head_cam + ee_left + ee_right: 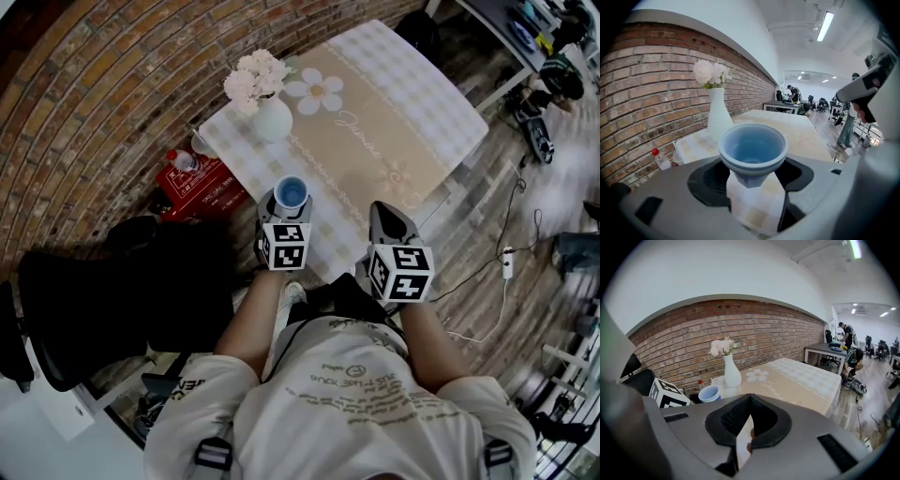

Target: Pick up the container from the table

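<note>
Pinching the blue container (752,146), your left claw (290,202) holds it above the table (394,122). Your right claw (750,399) is pressed together, empty.

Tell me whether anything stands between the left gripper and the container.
Nothing visible does. The container already sits between the jaws of the left gripper, its tapered sides against the pads. The white vase stands beyond it on the table, not between them.
</note>
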Tool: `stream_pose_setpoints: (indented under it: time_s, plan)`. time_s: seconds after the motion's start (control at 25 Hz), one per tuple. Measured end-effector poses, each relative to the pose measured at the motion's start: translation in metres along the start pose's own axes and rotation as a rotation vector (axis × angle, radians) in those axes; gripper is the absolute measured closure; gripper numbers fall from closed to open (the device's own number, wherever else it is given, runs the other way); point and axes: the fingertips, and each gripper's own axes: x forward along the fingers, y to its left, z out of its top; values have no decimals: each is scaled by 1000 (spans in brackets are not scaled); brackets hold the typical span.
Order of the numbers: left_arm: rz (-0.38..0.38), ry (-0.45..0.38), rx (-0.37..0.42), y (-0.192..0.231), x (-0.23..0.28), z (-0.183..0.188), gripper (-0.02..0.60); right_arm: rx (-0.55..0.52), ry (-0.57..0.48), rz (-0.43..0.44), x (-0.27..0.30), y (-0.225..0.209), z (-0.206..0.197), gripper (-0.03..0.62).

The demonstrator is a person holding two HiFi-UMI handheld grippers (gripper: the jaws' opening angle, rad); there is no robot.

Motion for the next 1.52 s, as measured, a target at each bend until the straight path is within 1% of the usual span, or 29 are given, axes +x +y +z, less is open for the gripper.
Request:
stream_pose_setpoints:
  time_s: [0.2, 0.4, 0.64, 0.8, 1.0, 1.16, 1.52]
  plan:
    - [26, 22, 20, 3, -13, 14, 278, 5, -29, 25, 3, 9, 11, 594]
    - [53, 21, 29, 5, -30, 32, 279, 10, -62, 45, 5, 13, 25, 594]
    - [57, 35, -11, 10, -46, 57, 279, 8, -99, 75, 11, 20, 44, 594]
    - [73, 13, -13, 13, -64, 79, 279, -5, -118, 110, 14, 31, 55, 594]
    - [72, -12, -39, 15, -90, 102, 279, -29, -139, 143, 19, 45, 66, 595]
    - [96, -38, -45, 17, -114, 118, 279, -54, -158, 195, 21, 60, 74, 595]
    - [113, -78, -74, 14, -142, 128, 279, -127, -215, 274, 16, 85, 95, 595]
